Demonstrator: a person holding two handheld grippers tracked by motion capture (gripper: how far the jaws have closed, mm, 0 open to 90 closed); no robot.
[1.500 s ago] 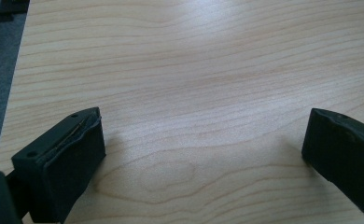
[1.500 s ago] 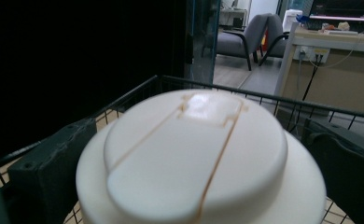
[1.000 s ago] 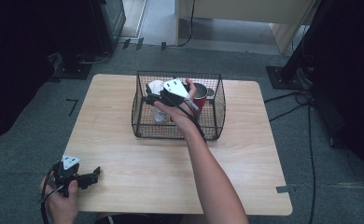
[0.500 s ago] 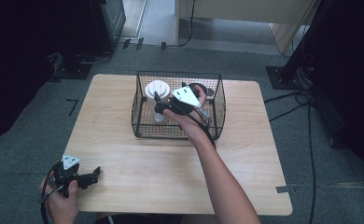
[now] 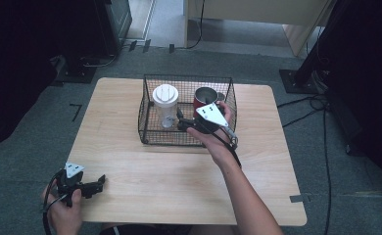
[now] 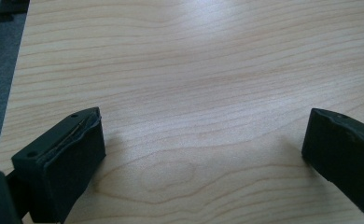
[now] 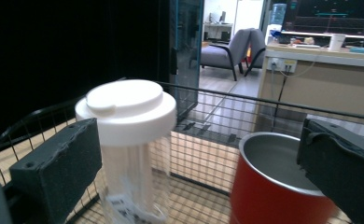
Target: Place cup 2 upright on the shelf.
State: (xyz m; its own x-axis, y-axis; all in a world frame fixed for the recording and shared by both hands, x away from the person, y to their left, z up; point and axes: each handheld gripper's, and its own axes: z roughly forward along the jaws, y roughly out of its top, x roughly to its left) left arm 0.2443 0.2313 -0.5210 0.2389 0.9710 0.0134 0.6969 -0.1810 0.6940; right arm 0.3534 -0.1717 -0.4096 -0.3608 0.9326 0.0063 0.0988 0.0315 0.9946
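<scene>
Your right gripper (image 5: 183, 122) sits mid-frame inside the wire basket (image 5: 150, 105), jaws spread wide, empty, w/ clear bottle (image 5: 165, 105) & red cup (image 5: 203, 99) just ahead. Left gripper (image 5: 99, 182), lower left near table edge (image 5: 88, 218), also spread, empty.

Tabletop (image 5: 145, 181) matt pale wood; basket (image 5: 150, 132) black wire; bottle (image 7: 133, 158) clear plastic, white lid; mug (image 7: 273, 196) glossy red, steel inside

1 wire basket (image 5: 150, 105), 1 clear jar w/ white lid (image 5: 165, 104), 1 red mug (image 5: 203, 100), 2 tongs
</scene>
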